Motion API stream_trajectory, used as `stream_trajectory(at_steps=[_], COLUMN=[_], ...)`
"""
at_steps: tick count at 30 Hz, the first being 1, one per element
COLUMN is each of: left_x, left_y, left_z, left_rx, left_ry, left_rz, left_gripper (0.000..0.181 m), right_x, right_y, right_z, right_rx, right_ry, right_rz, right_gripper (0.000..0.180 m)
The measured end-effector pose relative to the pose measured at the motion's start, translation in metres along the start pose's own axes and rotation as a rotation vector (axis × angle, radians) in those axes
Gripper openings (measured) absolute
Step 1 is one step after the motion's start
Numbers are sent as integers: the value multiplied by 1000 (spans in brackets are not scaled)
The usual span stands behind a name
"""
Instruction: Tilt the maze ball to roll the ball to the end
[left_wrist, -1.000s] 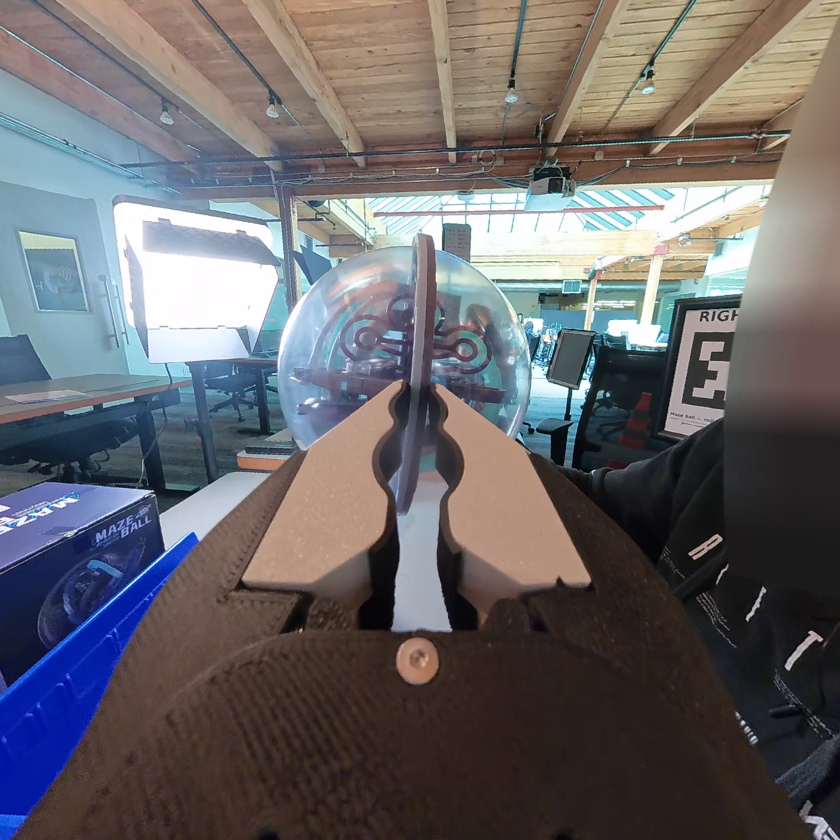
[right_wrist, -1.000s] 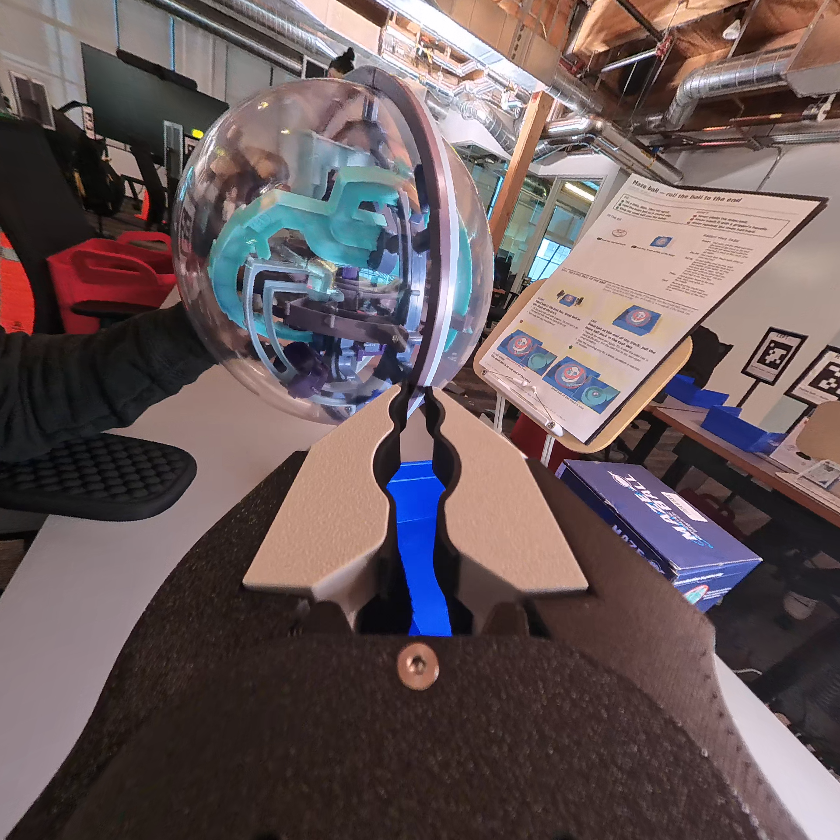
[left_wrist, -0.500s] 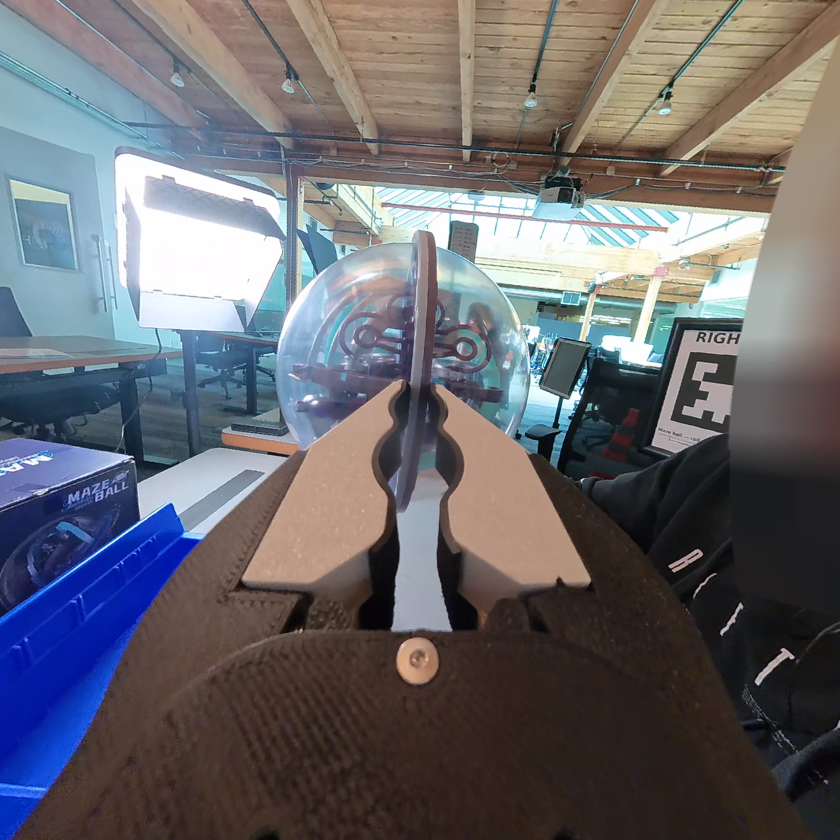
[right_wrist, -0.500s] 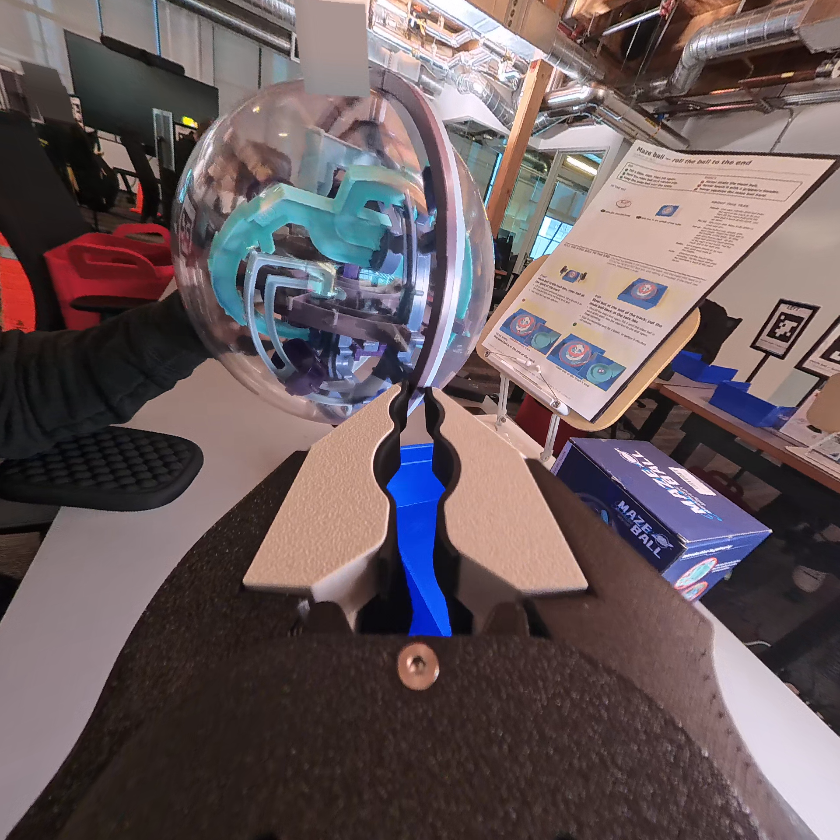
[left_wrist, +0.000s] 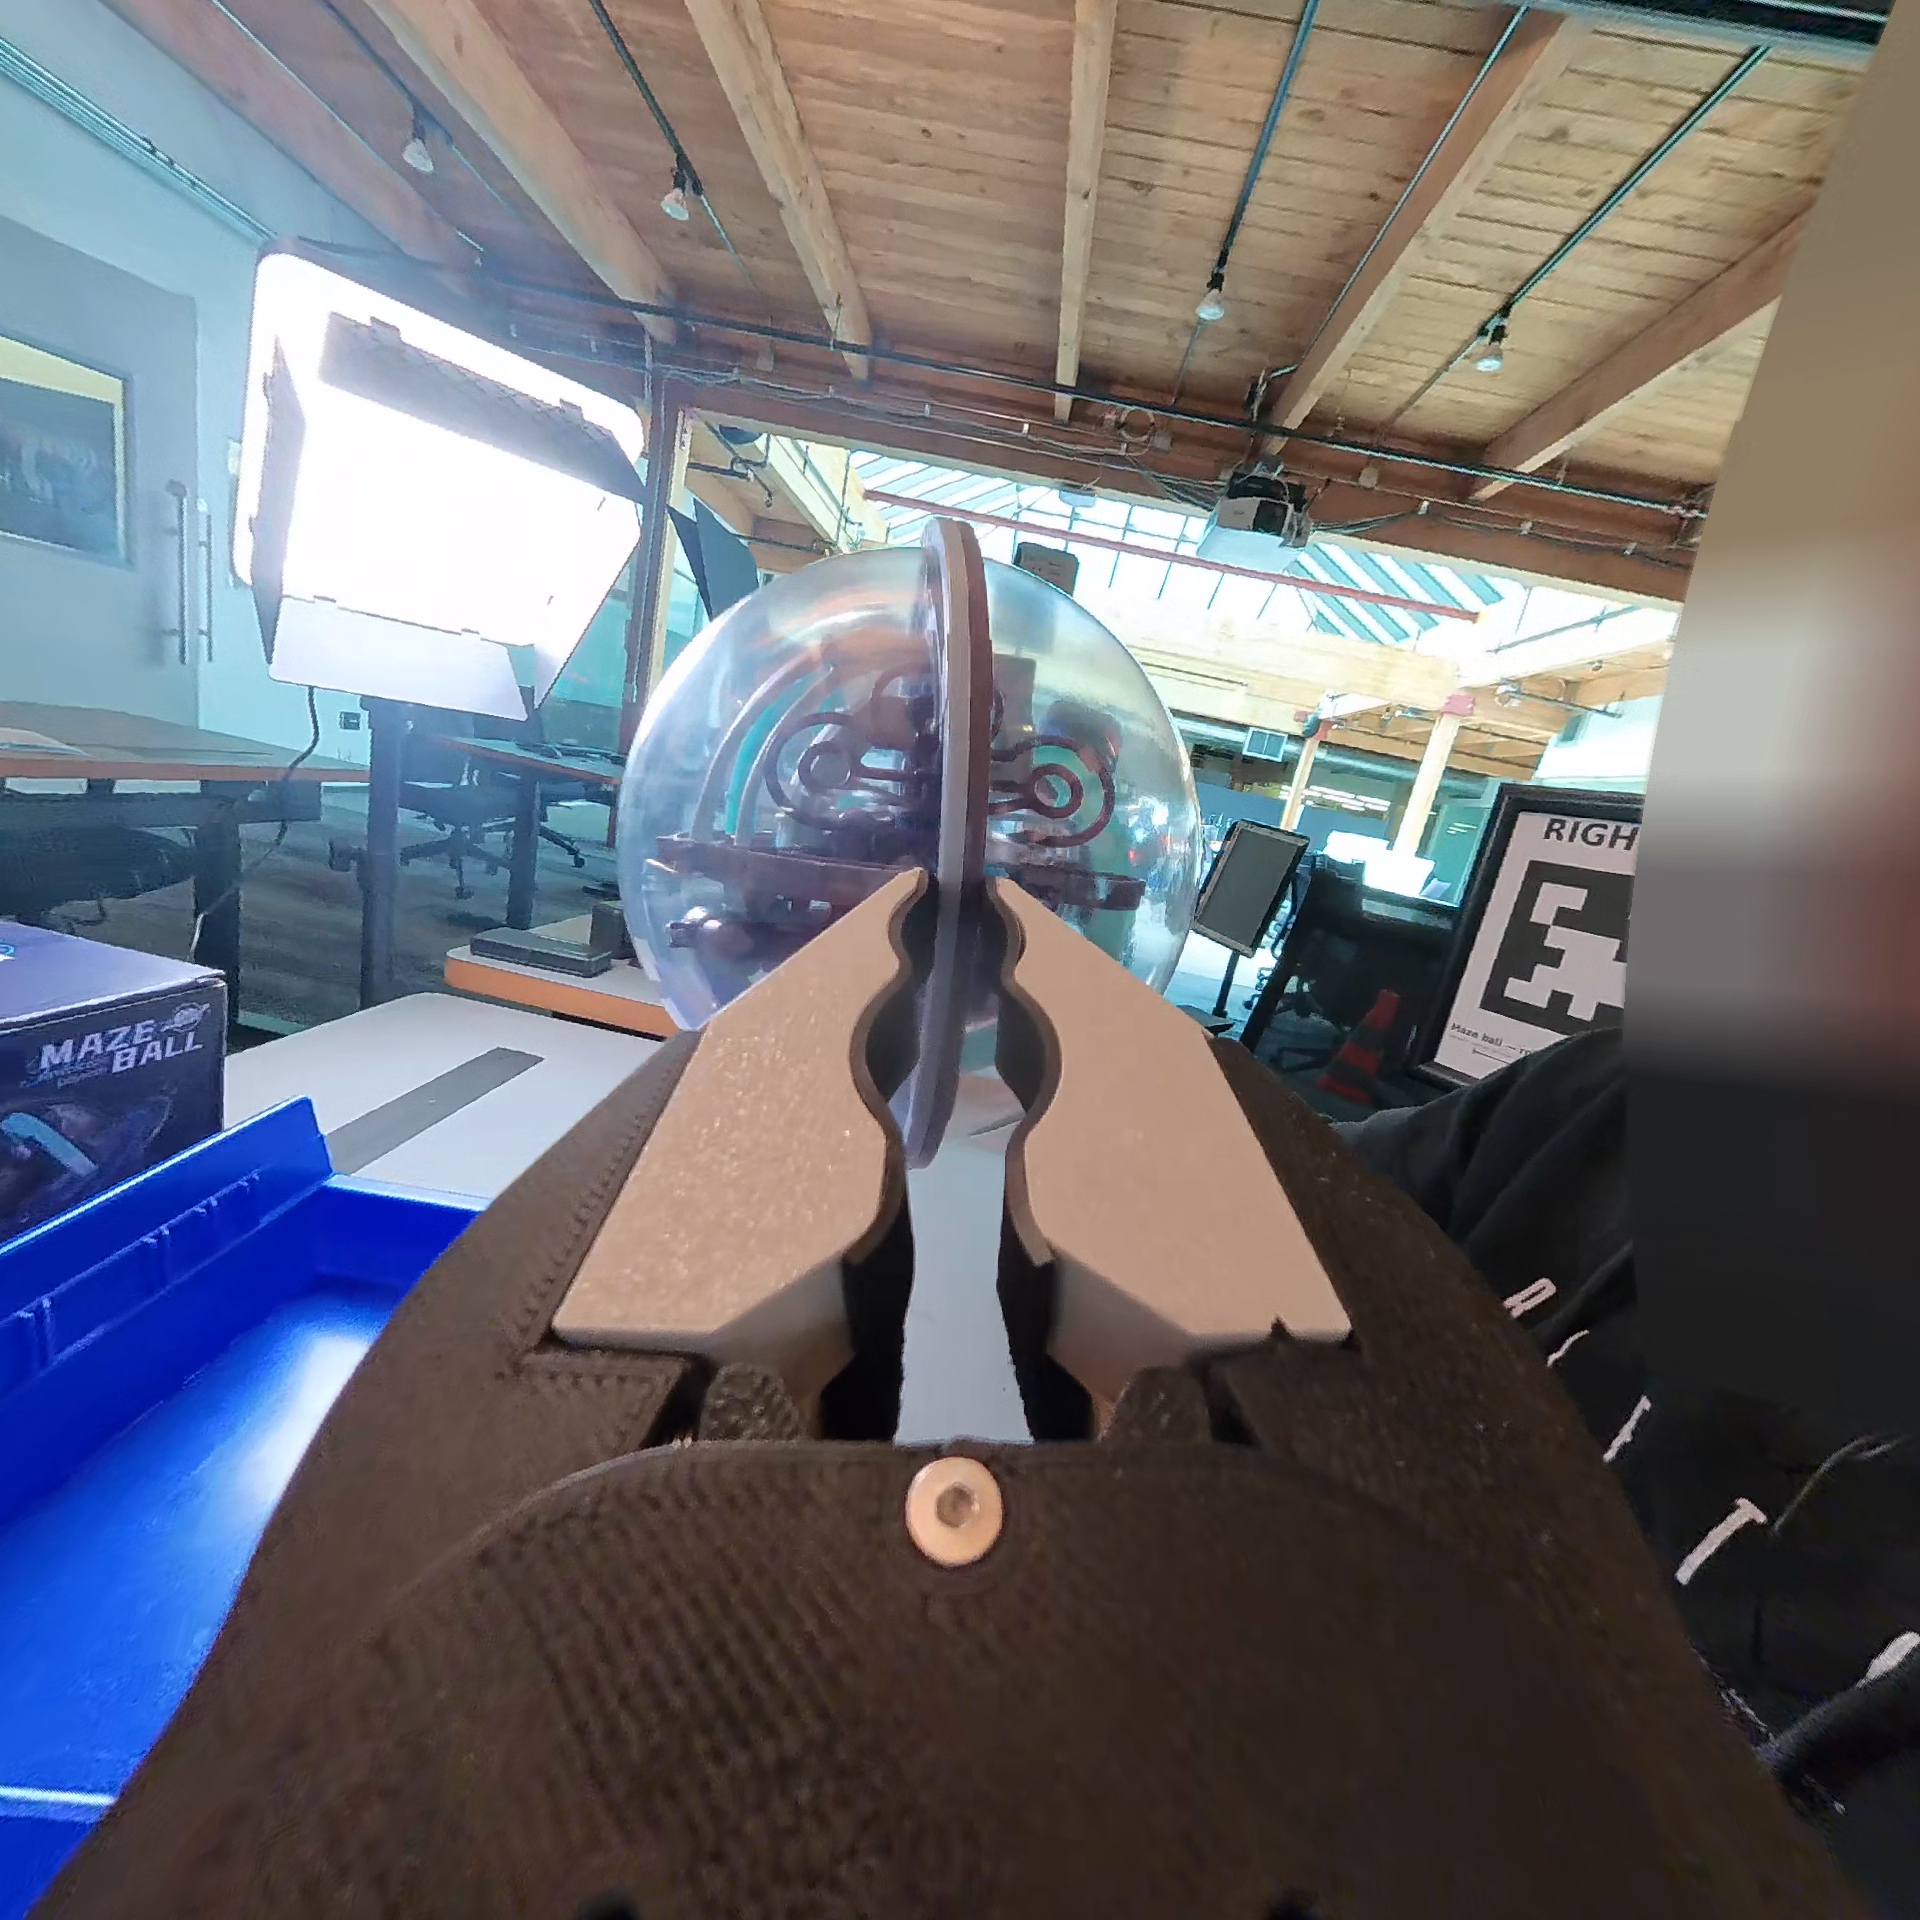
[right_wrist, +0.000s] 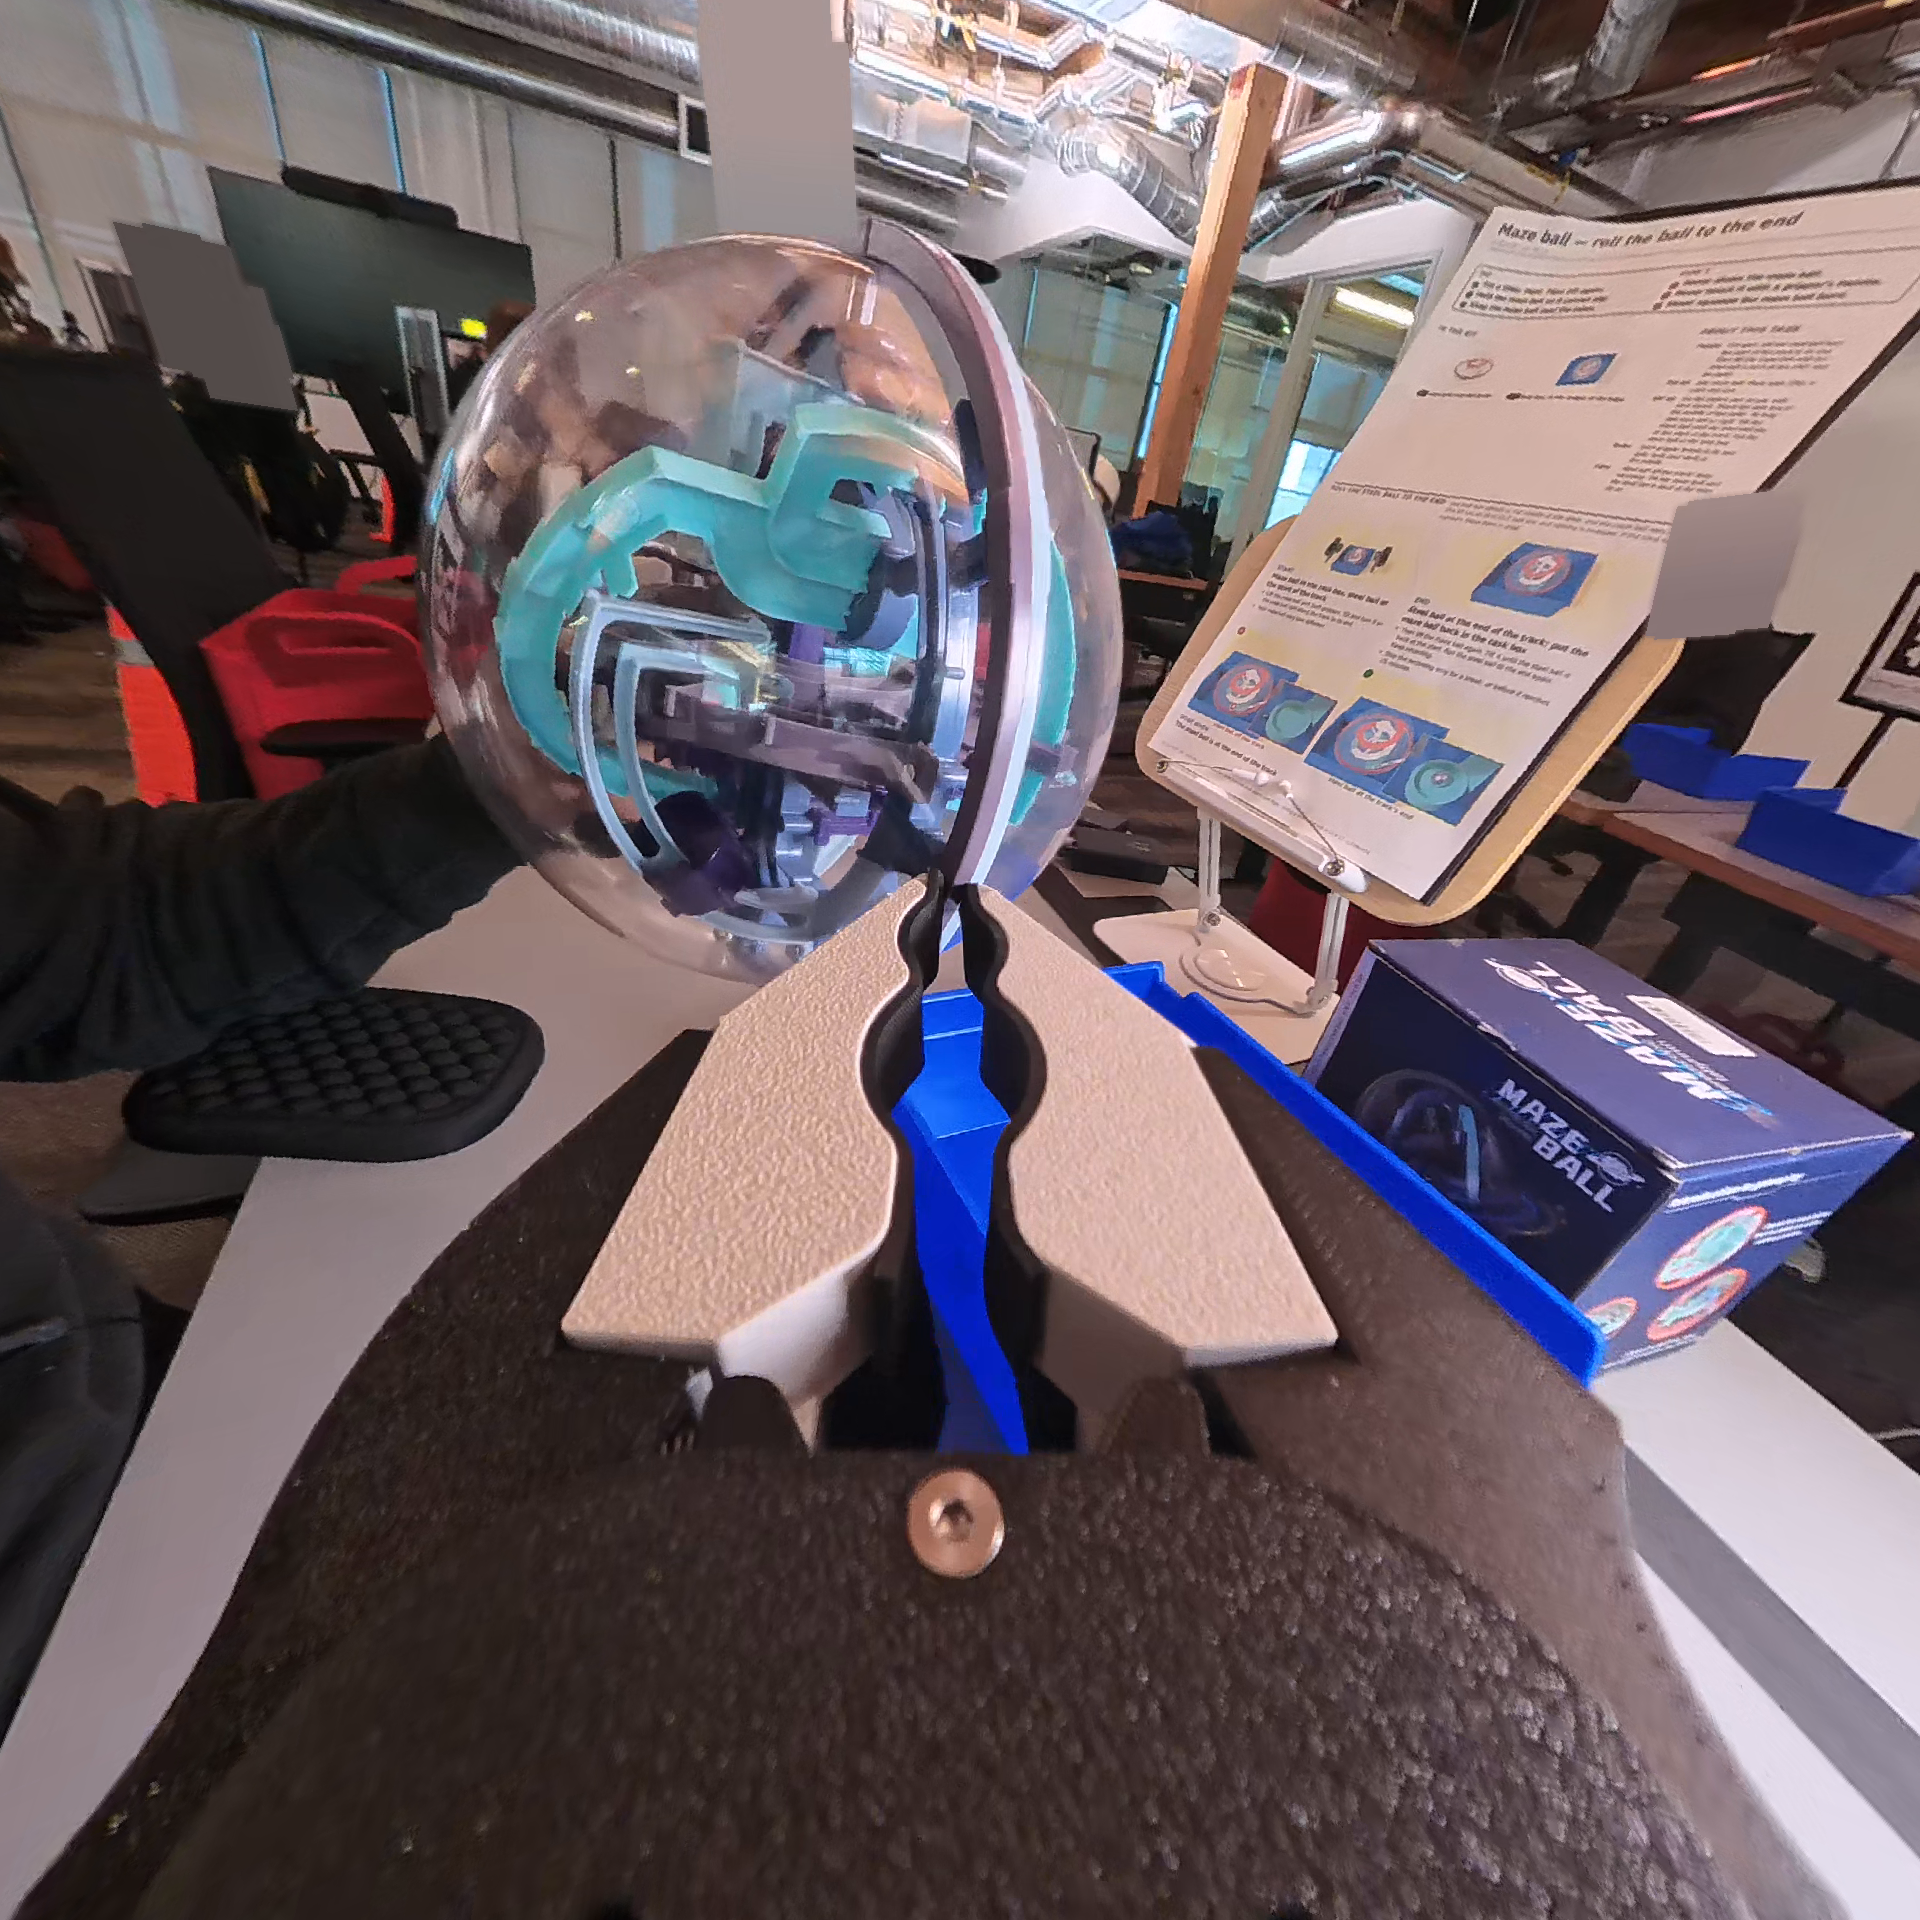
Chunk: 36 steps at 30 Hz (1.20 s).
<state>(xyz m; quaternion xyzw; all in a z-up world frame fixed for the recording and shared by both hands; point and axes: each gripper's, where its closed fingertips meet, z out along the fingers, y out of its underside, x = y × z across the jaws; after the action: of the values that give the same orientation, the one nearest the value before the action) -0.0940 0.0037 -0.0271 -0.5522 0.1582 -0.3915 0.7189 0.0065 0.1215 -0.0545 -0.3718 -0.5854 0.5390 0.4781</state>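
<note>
Your left gripper and right gripper each pinch the flat rim of the maze ball, held up just ahead of their tips. Turn both wrists together, slowly, with steady squeeze; the small ball inside isn't discernible.

White table under the fingers in both views. Blue bin sits on it, seen through the gap between the right wrist view's fingers and running off to their right. Dark blue box just beyond the bin, right of those fingers. Document stand base ahead of them. In the left wrist view, bin and box lie left of the fingers.
</note>
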Motion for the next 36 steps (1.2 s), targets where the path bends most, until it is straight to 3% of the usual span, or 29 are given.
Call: stream_trajectory(at_steps=[11,36], left_x=[7,11], left_y=[-8,-12], left_z=[-5,-9], left_rx=[62,95], left_ry=[56,69], left_rz=[-10,-7], left_gripper=[7,7], right_x=[-16,-23], right_y=[-5,-6], right_z=[-1,3], right_rx=[106,156], right_ry=[-144,-182], right_rz=[130,166], right_gripper=[2,4])
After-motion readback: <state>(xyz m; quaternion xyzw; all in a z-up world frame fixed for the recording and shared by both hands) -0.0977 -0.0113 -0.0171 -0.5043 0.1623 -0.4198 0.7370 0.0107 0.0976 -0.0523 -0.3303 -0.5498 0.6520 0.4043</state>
